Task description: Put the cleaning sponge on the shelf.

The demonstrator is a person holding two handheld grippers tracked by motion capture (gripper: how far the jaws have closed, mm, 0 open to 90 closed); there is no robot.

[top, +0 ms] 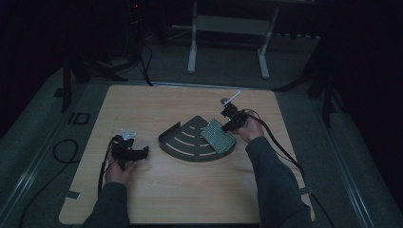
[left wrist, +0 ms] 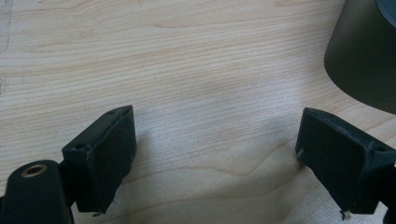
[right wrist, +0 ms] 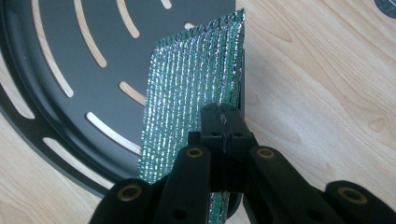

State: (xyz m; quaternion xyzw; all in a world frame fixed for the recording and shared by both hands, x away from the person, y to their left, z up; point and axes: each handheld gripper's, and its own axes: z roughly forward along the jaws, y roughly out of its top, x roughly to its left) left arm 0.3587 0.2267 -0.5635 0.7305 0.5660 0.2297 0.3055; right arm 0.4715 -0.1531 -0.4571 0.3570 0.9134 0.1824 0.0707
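A shiny silver-green foil pouch (top: 218, 135) hangs tilted over the right edge of a dark fan-shaped slotted tray (top: 183, 142). My right gripper (top: 231, 124) is shut on the pouch's near edge; in the right gripper view the jaws pinch the foil pouch (right wrist: 191, 88) just above the tray (right wrist: 56, 37). My left gripper (top: 142, 153) rests low on the table left of the tray, open with nothing between its fingers (left wrist: 105, 154). The tray's dark outer wall (left wrist: 364, 56) shows at the upper right of the left gripper view.
The wooden table (top: 142, 104) has a rounded front-left corner and bare wood around the tray. Cables (top: 280, 147) trail from both grippers. A white frame leg (top: 192, 42) stands on the floor beyond the far edge.
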